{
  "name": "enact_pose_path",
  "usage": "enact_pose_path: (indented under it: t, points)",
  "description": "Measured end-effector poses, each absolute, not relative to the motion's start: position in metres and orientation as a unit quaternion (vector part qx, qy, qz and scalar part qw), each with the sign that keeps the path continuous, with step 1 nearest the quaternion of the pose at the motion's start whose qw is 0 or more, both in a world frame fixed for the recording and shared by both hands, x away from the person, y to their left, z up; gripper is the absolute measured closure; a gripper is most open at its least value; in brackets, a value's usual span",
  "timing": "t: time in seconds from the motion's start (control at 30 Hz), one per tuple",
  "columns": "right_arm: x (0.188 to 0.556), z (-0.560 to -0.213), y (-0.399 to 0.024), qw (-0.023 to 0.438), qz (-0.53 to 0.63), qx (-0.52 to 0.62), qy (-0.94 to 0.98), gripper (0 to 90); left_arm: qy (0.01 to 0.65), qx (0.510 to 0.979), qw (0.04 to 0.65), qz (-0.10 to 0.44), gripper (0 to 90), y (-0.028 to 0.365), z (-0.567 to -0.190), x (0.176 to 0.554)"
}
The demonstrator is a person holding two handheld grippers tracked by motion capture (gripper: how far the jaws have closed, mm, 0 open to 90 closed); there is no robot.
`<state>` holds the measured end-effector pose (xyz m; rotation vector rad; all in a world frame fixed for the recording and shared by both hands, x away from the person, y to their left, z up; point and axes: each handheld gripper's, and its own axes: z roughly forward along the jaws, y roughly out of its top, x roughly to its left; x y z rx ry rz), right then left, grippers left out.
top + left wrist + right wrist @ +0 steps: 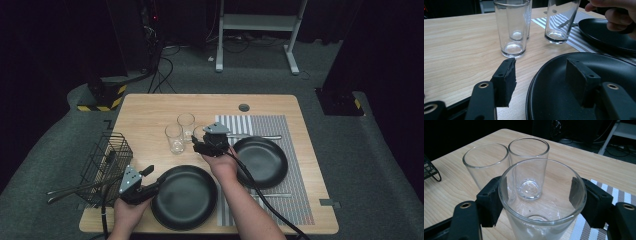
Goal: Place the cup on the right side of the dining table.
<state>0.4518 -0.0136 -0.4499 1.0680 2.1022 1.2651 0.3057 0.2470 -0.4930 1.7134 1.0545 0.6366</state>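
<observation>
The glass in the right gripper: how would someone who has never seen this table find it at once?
Start at the striped placemat on the wooden table. At its left edge stand three clear glasses; take the glass nearest the mat. It alone sits between the black fingers of the right gripper.

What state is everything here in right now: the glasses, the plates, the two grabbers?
Held glass: upright, empty, clamped by right gripper.
Two other glasses: upright, empty, on table.
Near plate: empty, its rim between the open jaws of the left gripper.
Far plate: empty, on striped mat.
</observation>
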Motion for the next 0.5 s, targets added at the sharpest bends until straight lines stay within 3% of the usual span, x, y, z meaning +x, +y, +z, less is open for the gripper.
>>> enact_pose_path:
  t: [0.5]
  points:
    - [0.4432,-0.4464,-0.0234,0.244,0.460,0.386,0.761,28.4,0.437,0.706,0.492,0.261,41.6,0.2474,-0.4937,0.3058]
